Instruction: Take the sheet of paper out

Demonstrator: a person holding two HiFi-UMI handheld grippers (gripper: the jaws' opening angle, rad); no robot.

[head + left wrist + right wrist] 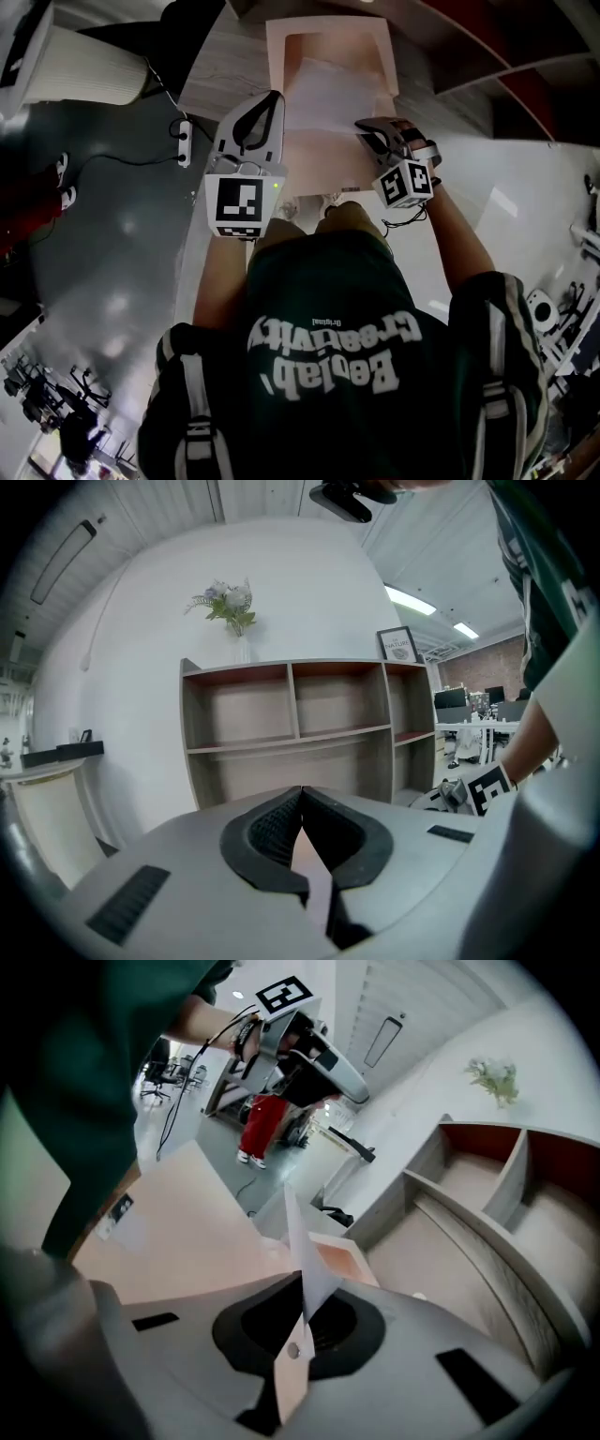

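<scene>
At upper centre-right of the head view, right gripper point(364, 131) clenched on sheet of paper point(328, 98), biting its right edge. Sheet white, at top centre of frame over the open pink folder point(277, 56), spread leftward from the jaws toward left gripper point(273, 97). Long axis seems to run left-right across the frame (foreshortened, not sure).

In the right gripper view, jaws of right gripper point(303, 1283) pinched together on sheet of paper point(306, 1258). Seen edge-on there: a thin white blade standing up out of the jaws, its line running from lower centre up and slightly left, free end pointing toward the folder. Left-centre of that frame filled by pink folder point(187, 1237), its flat face tilted.

In the left gripper view, left gripper point(302, 789) closed tip to tip, a thin pink sliver in the slot behind the tips (gripped or only seen through, cannot tell). Aimed roughly level at wooden shelf unit point(300, 719) in mid frame, vase of flowers point(230, 607) on top.
</scene>
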